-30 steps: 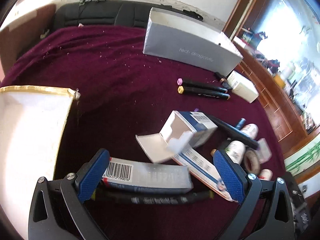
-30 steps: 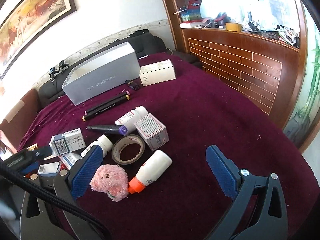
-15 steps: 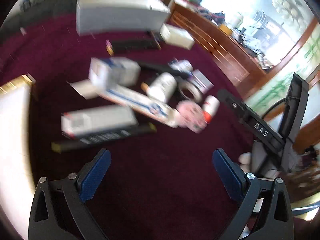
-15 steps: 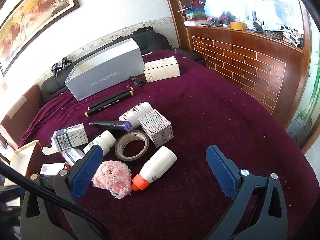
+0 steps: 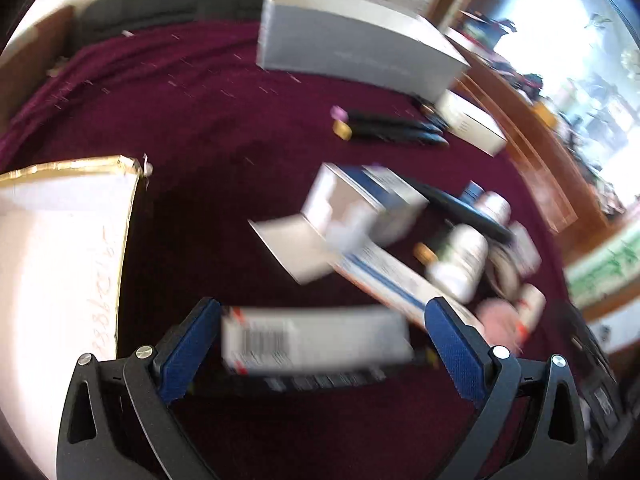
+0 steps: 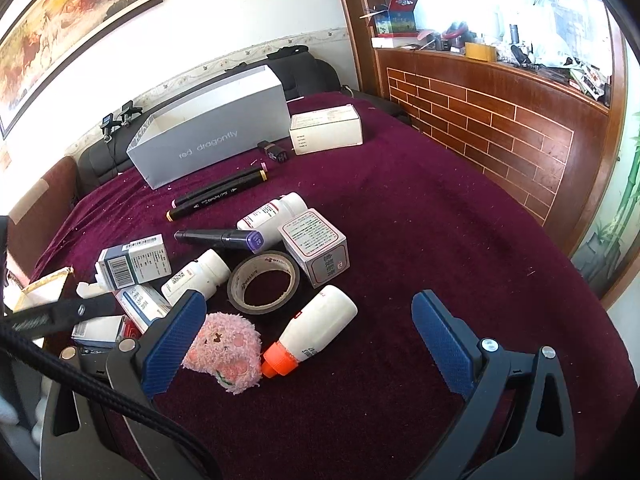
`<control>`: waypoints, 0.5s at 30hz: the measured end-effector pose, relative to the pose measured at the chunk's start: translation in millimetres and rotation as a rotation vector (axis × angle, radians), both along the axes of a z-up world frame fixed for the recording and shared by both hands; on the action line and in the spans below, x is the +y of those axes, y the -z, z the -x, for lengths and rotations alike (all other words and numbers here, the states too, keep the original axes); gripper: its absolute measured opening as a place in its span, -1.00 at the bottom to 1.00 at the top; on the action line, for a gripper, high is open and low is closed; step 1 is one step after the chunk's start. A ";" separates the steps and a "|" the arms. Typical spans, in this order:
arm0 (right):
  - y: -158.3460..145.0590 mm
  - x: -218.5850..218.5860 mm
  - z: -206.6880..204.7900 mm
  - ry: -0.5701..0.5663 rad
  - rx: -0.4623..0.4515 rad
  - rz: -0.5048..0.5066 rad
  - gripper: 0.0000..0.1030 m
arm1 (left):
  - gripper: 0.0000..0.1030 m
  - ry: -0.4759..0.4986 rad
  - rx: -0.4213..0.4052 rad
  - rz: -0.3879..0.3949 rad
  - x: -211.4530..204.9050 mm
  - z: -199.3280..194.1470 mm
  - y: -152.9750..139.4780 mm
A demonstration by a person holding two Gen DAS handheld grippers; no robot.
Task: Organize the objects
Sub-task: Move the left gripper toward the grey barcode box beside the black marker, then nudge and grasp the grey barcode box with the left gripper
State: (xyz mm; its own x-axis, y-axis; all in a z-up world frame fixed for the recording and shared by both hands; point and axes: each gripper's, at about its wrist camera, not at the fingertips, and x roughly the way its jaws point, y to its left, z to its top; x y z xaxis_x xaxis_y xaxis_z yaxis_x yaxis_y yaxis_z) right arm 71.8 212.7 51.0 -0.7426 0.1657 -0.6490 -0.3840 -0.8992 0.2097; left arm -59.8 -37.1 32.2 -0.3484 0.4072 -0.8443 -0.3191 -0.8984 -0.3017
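Note:
My left gripper (image 5: 320, 344) is open, its blue pads on either side of a white barcoded carton (image 5: 316, 340) that lies on a black marker (image 5: 320, 380); this view is blurred. Beyond lie an open blue-white box (image 5: 368, 200) and a long flat carton (image 5: 392, 280). My right gripper (image 6: 308, 340) is open and empty above the cloth, with a pink plush toy (image 6: 226, 350) and a white orange-capped bottle (image 6: 316, 330) between its pads. A tape roll (image 6: 264, 282), pill bottles (image 6: 274, 212) and small boxes (image 6: 314, 252) lie beyond.
A grey open box (image 6: 212, 128) stands at the back of the maroon-clothed table (image 6: 440, 220). A white carton (image 6: 326, 128) and two black markers (image 6: 218, 196) lie near it. A gold-edged white box (image 5: 60, 248) sits at the left. A wood-panelled wall (image 6: 500, 120) borders the right.
My left gripper swung right towards the clutter and then back, and now frames the barcoded carton again. My right gripper drifted slightly; the objects have not moved.

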 end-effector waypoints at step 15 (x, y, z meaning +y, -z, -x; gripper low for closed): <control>4.1 3.4 0.0 0.013 -0.023 0.022 1.00 | 0.88 0.033 0.095 0.102 -18.3 -46.6 -12.8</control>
